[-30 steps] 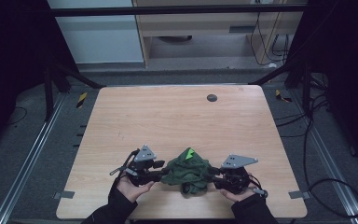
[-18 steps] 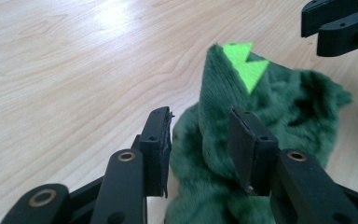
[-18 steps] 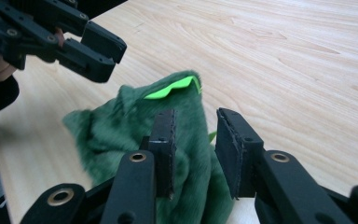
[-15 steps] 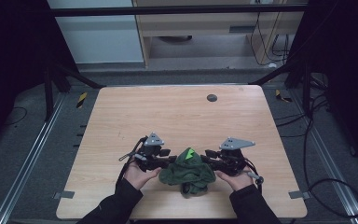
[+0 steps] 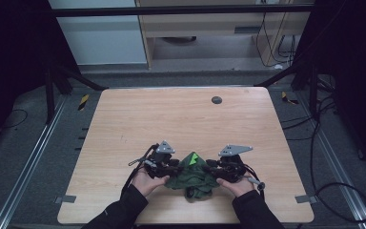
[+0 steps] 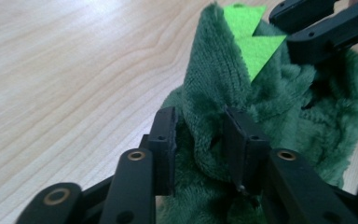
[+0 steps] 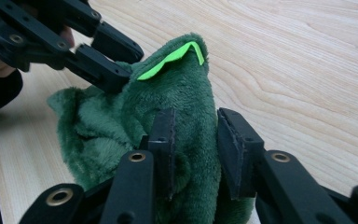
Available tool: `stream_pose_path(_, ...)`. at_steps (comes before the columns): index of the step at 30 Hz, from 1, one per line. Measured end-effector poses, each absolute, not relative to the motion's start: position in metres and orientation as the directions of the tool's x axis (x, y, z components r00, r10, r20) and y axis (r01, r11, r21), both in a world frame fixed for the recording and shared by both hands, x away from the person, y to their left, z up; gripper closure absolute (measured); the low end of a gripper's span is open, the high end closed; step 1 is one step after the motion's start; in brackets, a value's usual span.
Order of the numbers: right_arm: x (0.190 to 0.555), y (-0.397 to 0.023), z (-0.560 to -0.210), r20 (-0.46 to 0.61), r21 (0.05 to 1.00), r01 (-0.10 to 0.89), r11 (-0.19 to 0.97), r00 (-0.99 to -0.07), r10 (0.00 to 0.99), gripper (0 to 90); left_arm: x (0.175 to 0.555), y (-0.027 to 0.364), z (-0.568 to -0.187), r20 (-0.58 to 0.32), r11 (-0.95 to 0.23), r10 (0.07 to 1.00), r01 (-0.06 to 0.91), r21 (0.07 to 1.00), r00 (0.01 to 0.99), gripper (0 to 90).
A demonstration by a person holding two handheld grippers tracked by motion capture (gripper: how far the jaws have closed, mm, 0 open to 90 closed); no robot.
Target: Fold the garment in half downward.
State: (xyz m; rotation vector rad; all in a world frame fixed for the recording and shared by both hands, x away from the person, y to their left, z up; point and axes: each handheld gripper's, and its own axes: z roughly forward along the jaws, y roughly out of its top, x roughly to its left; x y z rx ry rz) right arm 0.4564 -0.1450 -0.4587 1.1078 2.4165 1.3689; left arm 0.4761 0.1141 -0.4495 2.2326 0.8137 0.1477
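Cloth: I see a dark green plush cloth (image 5: 190,175) bunched in a heap near the table's (image 5: 181,119) front edge, between my two hands.
Trim: bright green felt points (image 6: 254,35) stand on the raised fold.
Left gripper (image 5: 167,166): at the cloth's left side; in its own view a ridge of plush stands between the jaws. The jaws have just been closing and now pinch that ridge.
Right gripper (image 5: 218,167): at the cloth's right side; its jaws are clamped on a thick upright fold of the cloth.
Relation: both grippers face each other across the heap, near together.
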Motion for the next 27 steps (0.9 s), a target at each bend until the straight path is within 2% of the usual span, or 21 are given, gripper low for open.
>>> stream_pose_path(4, 0.456, -0.145, -0.460, 0.220, 0.787, 0.529, 0.318, -0.721, 0.657, 74.2, 0.475, 0.113, -0.449, -0.142, -0.523, 0.585, 0.505, 0.686, 0.799, 75.3)
stream_pose_path(9, 0.456, -0.142, -0.461, 0.224, 0.772, 0.538, 0.338, -0.728, 0.648, 86.0, 0.474, 0.113, -0.449, -0.150, -0.525, 0.583, 0.511, 0.681, 0.799, 85.0)
stream_pose_path(11, 0.456, -0.142, -0.460, 0.231, 0.769, 0.541, 0.341, -0.732, 0.641, 88.0, 0.473, 0.113, -0.448, -0.154, -0.525, 0.580, 0.512, 0.680, 0.800, 86.4)
stream_pose_path(21, 0.443, -0.145, -0.444, 0.206, 0.813, 0.485, 0.322, -0.757, 0.620, 88.2, 0.456, 0.120, -0.428, -0.148, -0.504, 0.552, 0.469, 0.725, 0.821, 87.3)
stream_pose_path(27, 0.422, -0.144, -0.442, 0.192, 0.818, 0.451, 0.357, -0.800, 0.569, 87.0, 0.425, 0.126, -0.425, -0.137, -0.516, 0.515, 0.434, 0.738, 0.846, 87.3)
